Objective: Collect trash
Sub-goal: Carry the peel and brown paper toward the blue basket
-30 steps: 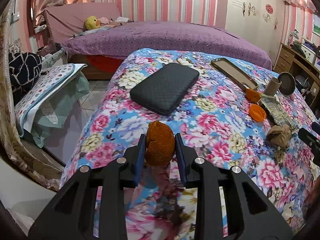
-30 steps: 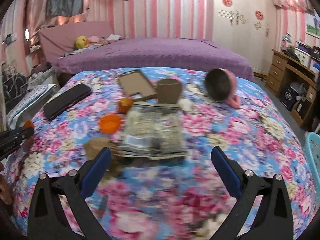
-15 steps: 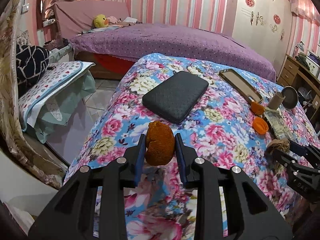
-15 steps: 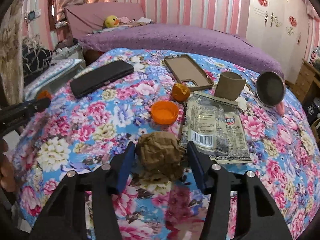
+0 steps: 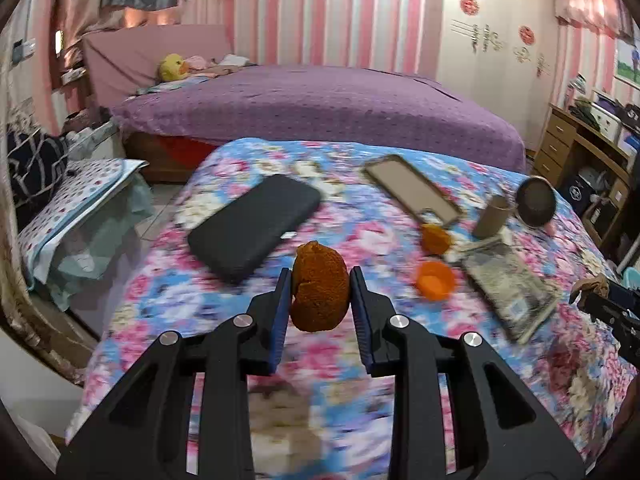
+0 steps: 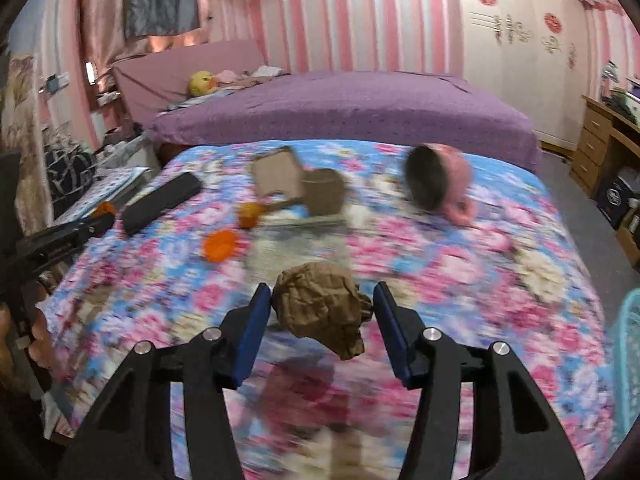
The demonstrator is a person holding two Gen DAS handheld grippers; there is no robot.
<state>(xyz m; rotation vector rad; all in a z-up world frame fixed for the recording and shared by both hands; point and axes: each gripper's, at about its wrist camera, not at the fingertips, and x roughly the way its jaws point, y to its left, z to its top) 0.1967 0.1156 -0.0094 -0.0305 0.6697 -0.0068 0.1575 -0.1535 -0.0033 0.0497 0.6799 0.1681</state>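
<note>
My left gripper (image 5: 319, 285) is shut on a piece of orange peel (image 5: 319, 291) and holds it above the floral table (image 5: 224, 300). My right gripper (image 6: 320, 304) is shut on a crumpled brown paper ball (image 6: 322, 310), lifted off the table (image 6: 520, 280). More trash lies on the table: an orange peel cup (image 5: 435, 279), another peel piece (image 5: 435, 238), an empty snack wrapper (image 5: 508, 284) and a cardboard tube (image 5: 491, 217). The right gripper's tip with the paper shows at the right edge of the left wrist view (image 5: 592, 288).
A black pouch (image 5: 256, 226), a phone case (image 5: 412, 189) and a tipped pink bowl (image 6: 438, 180) lie on the table. A purple bed (image 5: 320, 104) stands behind. A turquoise basket (image 6: 628, 360) is at the table's right side. A covered stool (image 5: 80, 208) stands left.
My right gripper closed on the brown paper ball and lifted it off the table, moving right. My left gripper rose with the peel still held.
</note>
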